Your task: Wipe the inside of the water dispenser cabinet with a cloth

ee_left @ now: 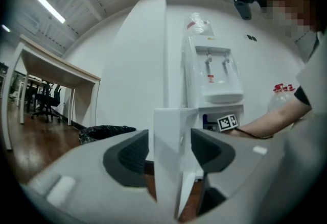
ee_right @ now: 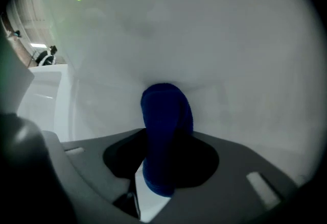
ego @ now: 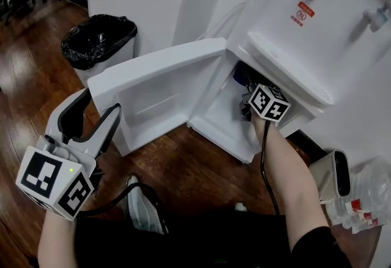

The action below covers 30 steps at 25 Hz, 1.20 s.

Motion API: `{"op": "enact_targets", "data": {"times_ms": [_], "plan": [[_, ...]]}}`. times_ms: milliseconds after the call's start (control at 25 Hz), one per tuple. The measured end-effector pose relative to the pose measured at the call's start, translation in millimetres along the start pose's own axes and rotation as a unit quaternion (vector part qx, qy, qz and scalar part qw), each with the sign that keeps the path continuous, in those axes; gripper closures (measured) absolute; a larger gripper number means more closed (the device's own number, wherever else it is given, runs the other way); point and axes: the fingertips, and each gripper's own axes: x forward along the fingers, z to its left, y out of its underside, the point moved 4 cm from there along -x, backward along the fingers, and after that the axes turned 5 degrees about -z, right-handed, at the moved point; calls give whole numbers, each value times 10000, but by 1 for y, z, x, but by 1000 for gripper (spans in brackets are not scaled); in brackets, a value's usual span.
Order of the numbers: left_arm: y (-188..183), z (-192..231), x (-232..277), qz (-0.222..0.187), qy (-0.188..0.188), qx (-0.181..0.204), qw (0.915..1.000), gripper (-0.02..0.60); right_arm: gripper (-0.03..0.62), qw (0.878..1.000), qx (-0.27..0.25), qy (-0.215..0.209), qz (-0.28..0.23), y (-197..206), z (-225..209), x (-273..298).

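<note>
The white water dispenser stands at the upper right with its lower cabinet door swung open to the left. My left gripper straddles the door's outer edge, and in the left gripper view the door panel sits clamped between its jaws. My right gripper reaches into the cabinet; only its marker cube shows in the head view, its jaws hidden inside. In the right gripper view it is shut on a rolled blue cloth, whose end is close to the white inner wall.
A bin lined with a black bag stands on the wood floor left of the door. A white device and a clear water bottle lie at the lower right. A desk with chairs stands far to the left.
</note>
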Motion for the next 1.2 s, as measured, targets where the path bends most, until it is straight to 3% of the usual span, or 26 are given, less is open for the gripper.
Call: {"op": "enact_targets", "data": {"times_ms": [160, 280, 360, 440, 600, 720, 840, 960, 1200], "plan": [[8, -7, 2, 155, 91, 94, 9998, 322, 450, 9962, -50, -842, -214, -8, 47, -34], [9, -9, 1, 184, 84, 130, 9997, 322, 450, 9865, -209, -1601, -276, -17, 89, -69], [8, -10, 0, 191, 62, 128, 9997, 322, 450, 9816, -114, -1880, -300, -21, 100, -85], [8, -11, -1, 198, 48, 133, 9997, 322, 450, 9870, 105, -1585, -263, -18, 86, -89], [7, -13, 0, 207, 67, 149, 9997, 322, 450, 9994, 77, -180, 289, 17, 28, -60], [8, -12, 2, 197, 63, 165, 9996, 322, 450, 9945, -329, 467, 883, 51, 4, -24], [9, -13, 3, 178, 85, 167, 9997, 322, 450, 9898, -564, 802, 1035, 65, -10, -2], [8, -12, 4, 178, 126, 124, 9997, 322, 450, 9920, -689, 527, 917, 63, -8, -2], [8, -9, 3, 236, 53, 28, 9997, 322, 450, 9901, -721, -972, 712, 51, 57, -50]]}}
